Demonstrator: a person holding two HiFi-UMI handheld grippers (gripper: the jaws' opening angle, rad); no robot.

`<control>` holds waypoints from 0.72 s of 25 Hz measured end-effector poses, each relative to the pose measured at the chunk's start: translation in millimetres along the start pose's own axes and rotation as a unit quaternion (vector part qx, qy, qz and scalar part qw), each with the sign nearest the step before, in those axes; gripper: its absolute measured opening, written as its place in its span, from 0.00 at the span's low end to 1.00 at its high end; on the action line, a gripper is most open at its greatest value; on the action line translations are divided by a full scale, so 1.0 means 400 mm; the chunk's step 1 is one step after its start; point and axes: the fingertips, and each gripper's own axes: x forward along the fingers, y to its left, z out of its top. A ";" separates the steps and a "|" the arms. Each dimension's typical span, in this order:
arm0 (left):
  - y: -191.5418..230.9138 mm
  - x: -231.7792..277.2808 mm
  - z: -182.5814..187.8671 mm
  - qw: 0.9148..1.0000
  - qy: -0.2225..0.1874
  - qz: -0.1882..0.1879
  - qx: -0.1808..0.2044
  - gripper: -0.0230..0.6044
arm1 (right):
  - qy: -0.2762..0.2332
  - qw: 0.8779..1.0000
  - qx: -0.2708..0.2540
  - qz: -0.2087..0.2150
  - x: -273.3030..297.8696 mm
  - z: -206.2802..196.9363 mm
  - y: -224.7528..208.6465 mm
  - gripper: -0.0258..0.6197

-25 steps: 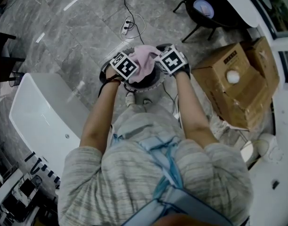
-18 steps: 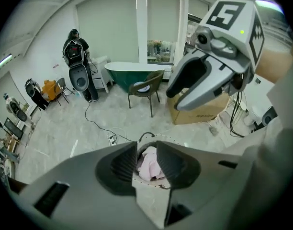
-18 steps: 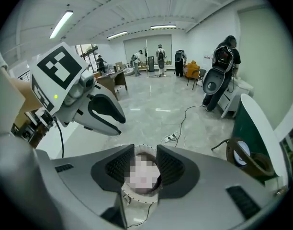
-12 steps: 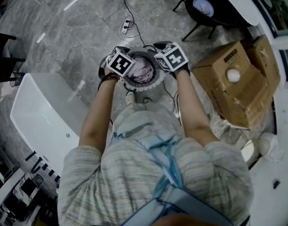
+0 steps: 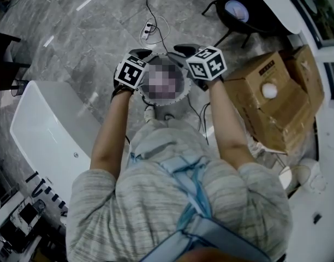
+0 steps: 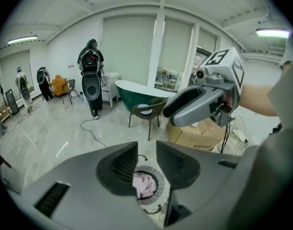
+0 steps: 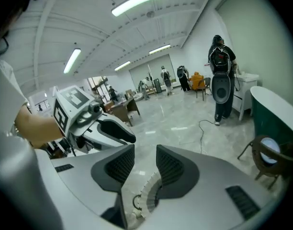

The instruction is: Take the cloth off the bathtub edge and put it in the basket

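The pink cloth (image 6: 145,185) lies crumpled inside the round basket (image 6: 155,204), seen straight down between the left gripper's jaws. In the head view a blur patch hides the basket's inside; only its rim (image 5: 176,98) shows. My left gripper (image 5: 140,53) hovers over the basket's left side and my right gripper (image 5: 183,48) over its right side. Both stand slightly open with nothing between the jaws. The right gripper view shows its own jaws (image 7: 145,163) above the basket's ribbed rim (image 7: 147,191) and the left gripper (image 7: 118,133) alongside.
A white bathtub (image 5: 41,141) stands at the left. Cardboard boxes (image 5: 270,100) sit at the right, a dark chair (image 5: 238,12) behind them. A power strip with cable (image 5: 148,30) lies on the grey floor beyond the basket. Several people stand far off.
A second ago both grippers held the pink cloth over the basket. The cloth has dropped into the basket, and the grippers have spread apart and risen, empty.
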 end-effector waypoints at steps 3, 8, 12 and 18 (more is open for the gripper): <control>-0.004 -0.055 0.076 0.996 -0.086 -0.002 -0.023 0.21 | -0.095 0.995 0.008 0.042 -0.044 0.085 0.034 0.22; -0.043 -0.179 0.182 0.972 -0.231 -0.025 -0.034 0.21 | -0.208 0.976 0.007 0.068 -0.141 0.169 0.088 0.22; -0.074 -0.246 0.211 0.960 -0.276 -0.027 -0.042 0.21 | -0.238 0.969 -0.004 0.066 -0.197 0.191 0.129 0.22; -0.135 -0.327 0.228 0.943 -0.331 -0.021 -0.022 0.06 | -0.249 0.963 -0.031 0.101 -0.242 0.199 0.201 0.22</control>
